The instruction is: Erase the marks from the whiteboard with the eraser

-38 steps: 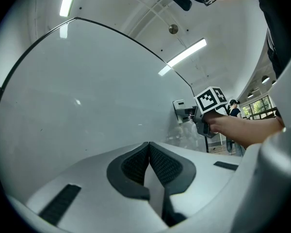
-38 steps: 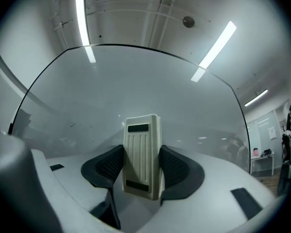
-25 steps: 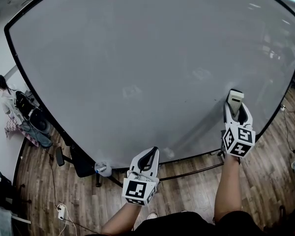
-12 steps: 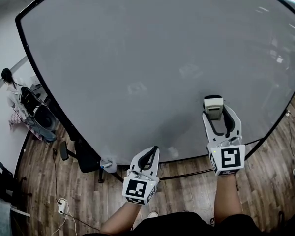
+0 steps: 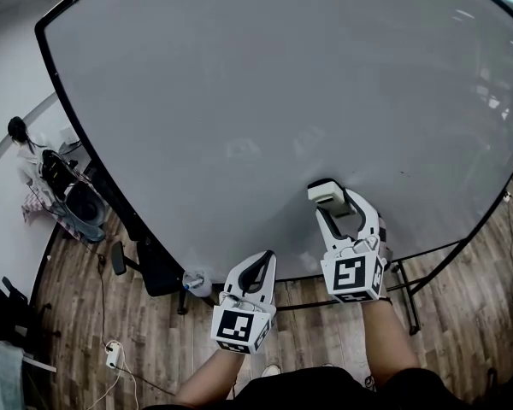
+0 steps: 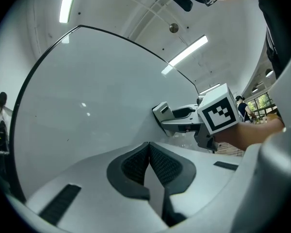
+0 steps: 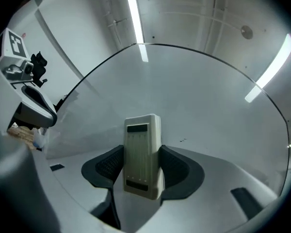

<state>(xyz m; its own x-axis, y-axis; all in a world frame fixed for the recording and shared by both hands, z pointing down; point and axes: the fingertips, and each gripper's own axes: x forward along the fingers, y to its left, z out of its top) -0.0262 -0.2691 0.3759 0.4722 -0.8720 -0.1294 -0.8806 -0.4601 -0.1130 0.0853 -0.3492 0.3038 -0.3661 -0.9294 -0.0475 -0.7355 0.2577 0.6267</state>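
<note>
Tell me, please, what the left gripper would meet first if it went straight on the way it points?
Most likely the whiteboard: the left gripper, shut and empty, points at its bare surface. The right gripper, holding the eraser, sits off that line. The gap to the board is unclear.

The whiteboard is pale grey and black-edged, the eraser cream, the floor brown wood-grain.

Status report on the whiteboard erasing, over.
Right gripper shut on eraser, at whiteboard. Left gripper shut, empty. Tiny marks near eraser. Nothing in the way.
</note>
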